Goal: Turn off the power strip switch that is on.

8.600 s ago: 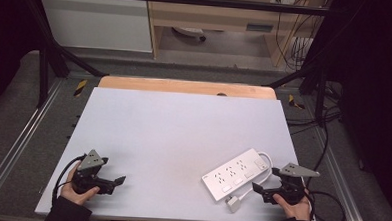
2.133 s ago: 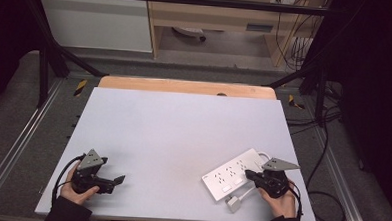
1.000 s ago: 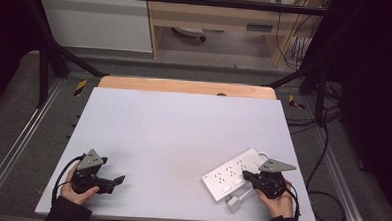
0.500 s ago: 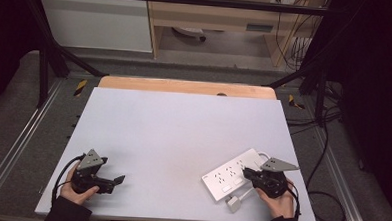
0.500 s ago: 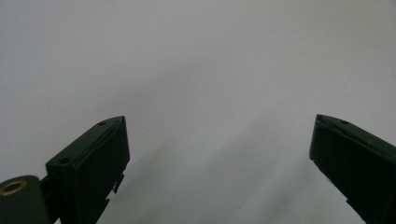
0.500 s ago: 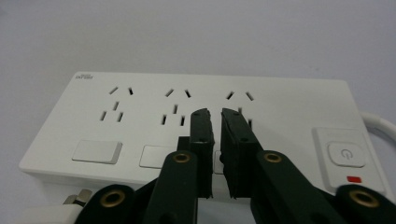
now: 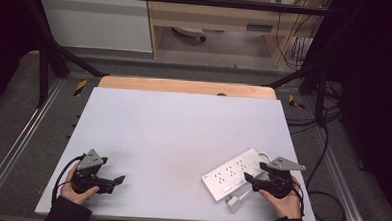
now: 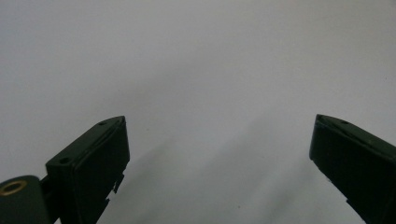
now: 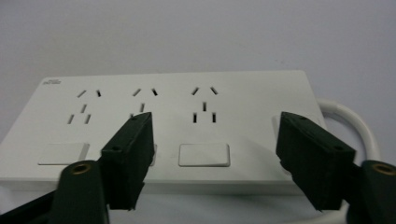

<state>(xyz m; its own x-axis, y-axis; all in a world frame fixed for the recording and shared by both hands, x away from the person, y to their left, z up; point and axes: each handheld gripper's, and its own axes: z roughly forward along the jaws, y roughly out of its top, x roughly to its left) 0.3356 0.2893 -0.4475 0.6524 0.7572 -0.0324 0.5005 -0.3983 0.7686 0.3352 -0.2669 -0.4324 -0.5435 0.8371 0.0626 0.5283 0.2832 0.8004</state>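
A white power strip (image 7: pixel 233 174) lies at an angle near the table's front right, with its white cord (image 7: pixel 263 157) curling behind it and a white plug (image 7: pixel 234 204) by the front edge. In the right gripper view the power strip (image 9: pixel 168 126) shows three socket groups and rocker switches. My right gripper (image 7: pixel 249 179) is open, its jaws low over the strip's near edge, one on each side of a switch (image 9: pixel 204 155); the same right gripper (image 9: pixel 215 154) holds nothing. My left gripper (image 7: pixel 115 180) rests open at the front left over bare table, and that left gripper (image 8: pixel 219 154) is empty.
The table top (image 7: pixel 183 135) is white with a wooden strip (image 7: pixel 185 86) along its far edge. Black frame legs and cables (image 7: pixel 328 141) stand off the right side. A white cabinet (image 7: pixel 95 21) and wooden furniture sit beyond the table.
The right gripper has moved left from the table's edge up to the power strip and now stands over its near side. The left gripper has stayed put.
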